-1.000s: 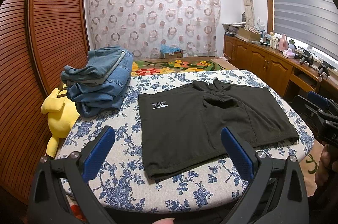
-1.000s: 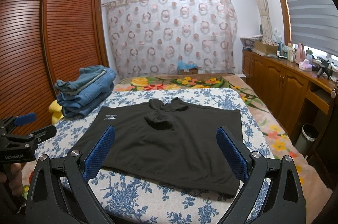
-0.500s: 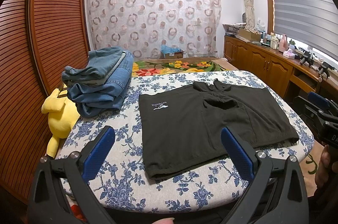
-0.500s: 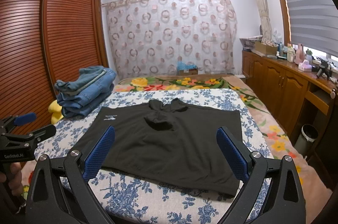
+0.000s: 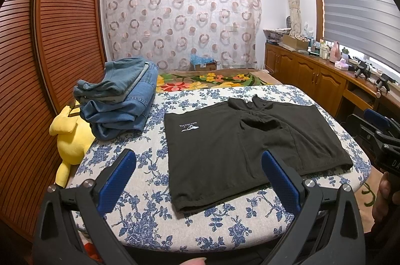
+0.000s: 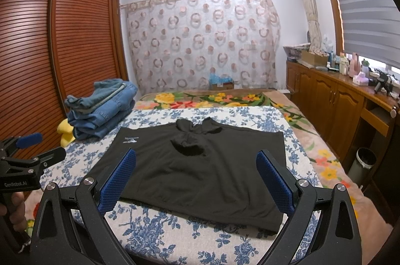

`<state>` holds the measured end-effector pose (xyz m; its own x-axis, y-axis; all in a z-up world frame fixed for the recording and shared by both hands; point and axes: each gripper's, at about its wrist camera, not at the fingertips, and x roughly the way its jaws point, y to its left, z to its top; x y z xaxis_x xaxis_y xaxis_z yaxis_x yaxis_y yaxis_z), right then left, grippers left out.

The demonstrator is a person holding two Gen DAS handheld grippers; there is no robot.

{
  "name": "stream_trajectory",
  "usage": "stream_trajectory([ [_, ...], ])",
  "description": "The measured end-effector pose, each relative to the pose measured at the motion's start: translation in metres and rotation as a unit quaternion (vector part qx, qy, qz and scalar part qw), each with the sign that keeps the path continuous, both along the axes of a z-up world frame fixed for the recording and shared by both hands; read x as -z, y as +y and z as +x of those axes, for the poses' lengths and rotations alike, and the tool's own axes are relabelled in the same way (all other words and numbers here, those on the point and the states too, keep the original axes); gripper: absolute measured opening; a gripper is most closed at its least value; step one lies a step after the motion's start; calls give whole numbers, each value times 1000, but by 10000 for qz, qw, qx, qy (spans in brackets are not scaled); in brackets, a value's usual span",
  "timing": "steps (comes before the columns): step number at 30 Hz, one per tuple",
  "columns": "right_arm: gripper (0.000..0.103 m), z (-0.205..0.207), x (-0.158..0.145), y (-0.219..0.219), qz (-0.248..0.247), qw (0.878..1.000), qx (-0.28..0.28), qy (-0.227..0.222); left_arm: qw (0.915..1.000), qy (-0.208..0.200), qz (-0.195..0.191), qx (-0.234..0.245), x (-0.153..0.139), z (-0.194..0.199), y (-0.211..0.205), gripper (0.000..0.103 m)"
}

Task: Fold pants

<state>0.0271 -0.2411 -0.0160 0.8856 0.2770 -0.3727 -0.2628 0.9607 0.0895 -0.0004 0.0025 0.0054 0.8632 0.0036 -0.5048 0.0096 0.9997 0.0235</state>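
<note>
Black pants [image 5: 245, 142] lie flat on the blue-flowered table cover [image 5: 150, 210], with a small white logo at their left side; they also show in the right wrist view [image 6: 200, 165]. My left gripper [image 5: 200, 172] is open and empty, held above the table's near edge in front of the pants. My right gripper [image 6: 197, 177] is open and empty, above the pants' near hem. Each gripper shows at the edge of the other's view: the right one [image 5: 382, 137] and the left one [image 6: 27, 160].
A pile of folded blue jeans [image 5: 117, 102] sits at the table's far left. A yellow plush toy [image 5: 72, 137] leans beside it against the brown slatted wardrobe [image 5: 50, 65]. Wooden cabinets [image 5: 320, 80] run along the right wall. A bin [image 6: 362, 165] stands on the floor.
</note>
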Motion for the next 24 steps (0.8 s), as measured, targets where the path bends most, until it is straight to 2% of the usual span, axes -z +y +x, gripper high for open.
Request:
stream_trajectory([
  [24, 99, -2, -3, 2, -5, 10000, 5, 5, 10000, 57, -24, 33, -4, -2, 1, 102],
])
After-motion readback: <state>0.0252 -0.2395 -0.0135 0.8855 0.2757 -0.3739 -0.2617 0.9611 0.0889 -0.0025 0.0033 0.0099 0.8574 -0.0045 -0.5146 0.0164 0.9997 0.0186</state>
